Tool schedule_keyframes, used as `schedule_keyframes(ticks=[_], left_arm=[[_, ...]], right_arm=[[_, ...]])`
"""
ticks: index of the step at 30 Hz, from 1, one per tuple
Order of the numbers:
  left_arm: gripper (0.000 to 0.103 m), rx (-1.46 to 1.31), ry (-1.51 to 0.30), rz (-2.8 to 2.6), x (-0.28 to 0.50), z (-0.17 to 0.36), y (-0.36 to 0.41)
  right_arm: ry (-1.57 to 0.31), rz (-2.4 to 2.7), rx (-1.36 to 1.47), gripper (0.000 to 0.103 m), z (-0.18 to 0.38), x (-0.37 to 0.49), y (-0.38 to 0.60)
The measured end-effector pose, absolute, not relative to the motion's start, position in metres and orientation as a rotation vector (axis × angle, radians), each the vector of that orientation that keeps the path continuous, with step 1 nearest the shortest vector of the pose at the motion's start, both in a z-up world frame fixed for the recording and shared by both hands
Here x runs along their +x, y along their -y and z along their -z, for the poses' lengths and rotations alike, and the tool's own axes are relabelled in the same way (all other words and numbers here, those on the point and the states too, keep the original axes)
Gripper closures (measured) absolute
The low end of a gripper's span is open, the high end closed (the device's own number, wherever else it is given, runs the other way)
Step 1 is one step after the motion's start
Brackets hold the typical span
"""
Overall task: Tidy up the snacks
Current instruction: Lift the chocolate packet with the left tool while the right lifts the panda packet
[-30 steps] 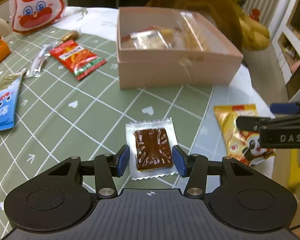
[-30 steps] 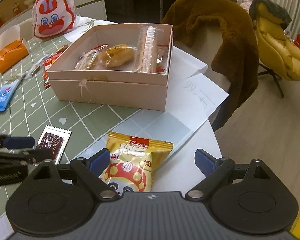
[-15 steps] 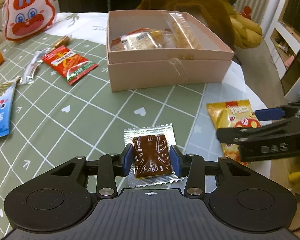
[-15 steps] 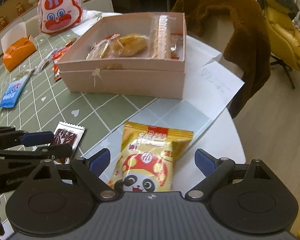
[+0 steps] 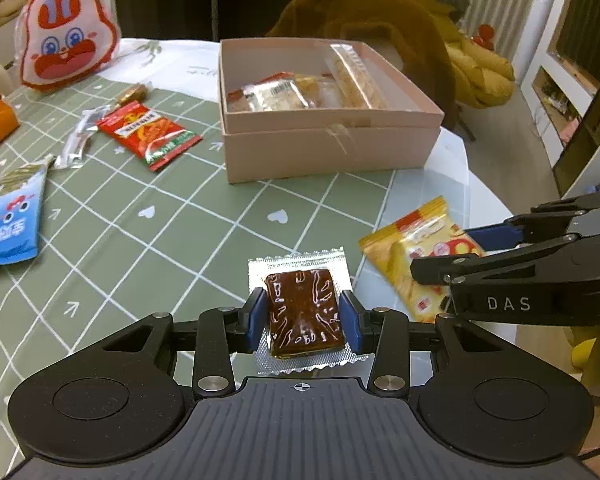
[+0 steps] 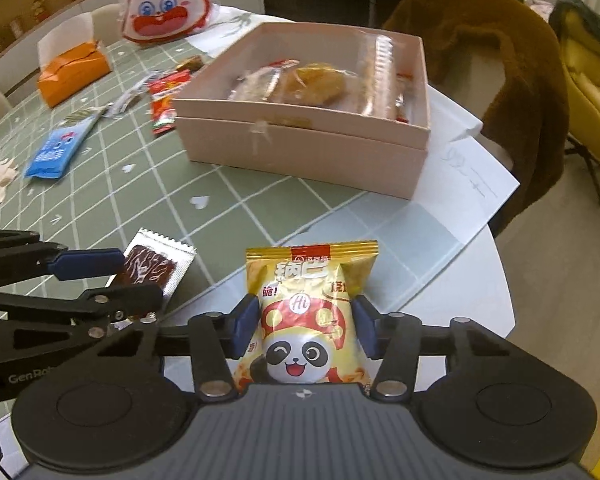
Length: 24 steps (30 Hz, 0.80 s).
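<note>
My left gripper (image 5: 303, 316) is shut on a brown snack in a clear silver-edged wrapper (image 5: 304, 308), held just over the green checked tablecloth (image 5: 140, 240). My right gripper (image 6: 304, 326) is shut on a yellow panda snack bag (image 6: 308, 320) at the table's near edge. The open pink box (image 5: 328, 152) stands behind both and holds several wrapped snacks. The right gripper shows at the right of the left wrist view (image 5: 452, 256), and the left gripper at the left of the right wrist view (image 6: 112, 276).
A red snack packet (image 5: 150, 134), a blue packet (image 5: 8, 224), small silver wrappers (image 5: 78, 140), an orange tissue box (image 6: 74, 74) and a rabbit-face bag (image 5: 68, 50) lie left of the box. A white paper (image 6: 472, 176) lies right of it. A chair with a brown coat (image 6: 496, 80) stands behind.
Both grippers closed: the left one onto the brown snack, the right one from wide open onto the panda bag. Both moved forward onto their packets.
</note>
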<state>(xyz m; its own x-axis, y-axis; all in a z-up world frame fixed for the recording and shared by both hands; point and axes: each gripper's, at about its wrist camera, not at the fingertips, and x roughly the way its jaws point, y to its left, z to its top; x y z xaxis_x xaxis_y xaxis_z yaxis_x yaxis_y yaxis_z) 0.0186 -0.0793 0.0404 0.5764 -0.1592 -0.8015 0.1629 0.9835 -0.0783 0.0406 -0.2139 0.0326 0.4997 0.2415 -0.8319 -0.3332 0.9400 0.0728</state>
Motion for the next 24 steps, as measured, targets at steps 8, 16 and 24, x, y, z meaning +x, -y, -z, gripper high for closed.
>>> schedule_keyframes(ticks=[8, 16, 24], left_arm=[[0.058, -0.075, -0.925, 0.158, 0.0, -0.044, 0.056], [0.058, -0.13, -0.933, 0.125, -0.015, -0.041, 0.039], [0.058, -0.141, -0.939, 0.107, -0.028, -0.043, 0.032]], right_arm=[[-0.963, -0.406, -0.059, 0.081, -0.056, 0.026, 0.21], [-0.923, -0.378, -0.137, 0.018, -0.051, 0.013, 0.194], [-1.026, -0.293, -0.243, 0.017, -0.016, 0.033, 0.158]])
